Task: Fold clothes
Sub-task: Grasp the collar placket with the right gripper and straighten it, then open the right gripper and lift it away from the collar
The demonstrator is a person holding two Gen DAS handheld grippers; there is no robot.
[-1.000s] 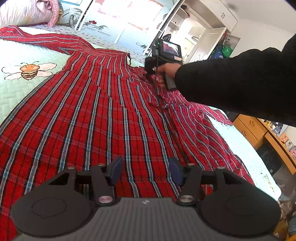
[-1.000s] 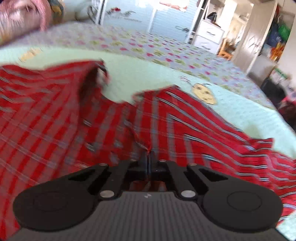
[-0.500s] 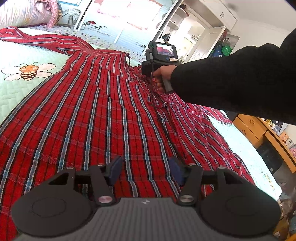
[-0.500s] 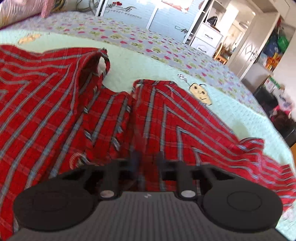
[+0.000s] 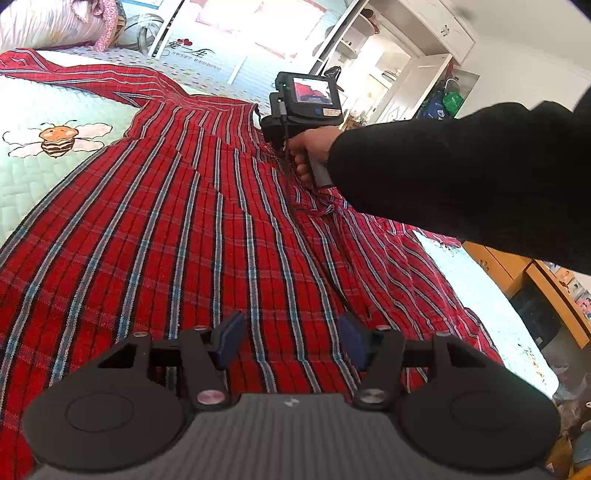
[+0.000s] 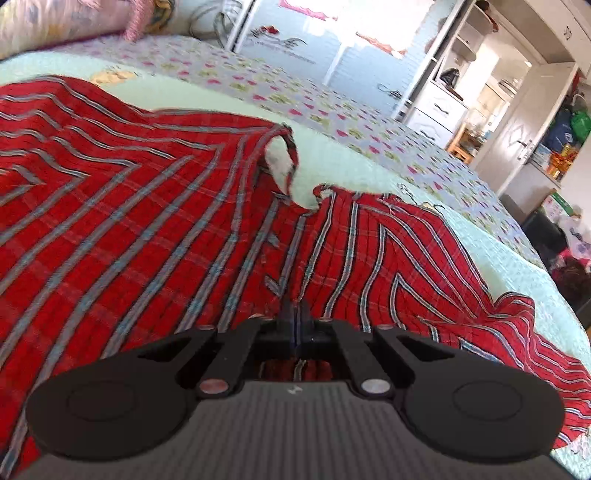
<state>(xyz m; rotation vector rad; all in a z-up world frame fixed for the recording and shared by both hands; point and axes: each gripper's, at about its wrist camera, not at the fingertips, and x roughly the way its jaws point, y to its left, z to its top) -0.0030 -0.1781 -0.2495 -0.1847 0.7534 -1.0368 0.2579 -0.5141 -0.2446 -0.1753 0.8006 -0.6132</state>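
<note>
A red plaid shirt [image 5: 184,229] lies spread on the bed, its long sleeve stretching to the far left. My left gripper [image 5: 291,339] hovers open over the shirt's near part, nothing between its blue pads. Farther along, a hand [image 5: 314,144] in a black sleeve holds the right gripper at the shirt's front opening. In the right wrist view, the right gripper [image 6: 295,314] is shut, and a fold of the shirt [image 6: 129,240] rises into its closed tips. The collar [image 6: 284,147] lies just ahead of it.
A pale green quilt [image 5: 55,184] with a bee picture [image 5: 55,140] covers the bed, and pillows [image 5: 48,26] lie at its far end. White wardrobes [image 5: 406,74] stand beyond. A wooden desk [image 5: 535,277] is off the bed's right edge.
The right gripper has shifted across the shirt's front, sunk a little and rolled, staying shut. The collar now sits more to the right in its view. The left gripper has not moved.
</note>
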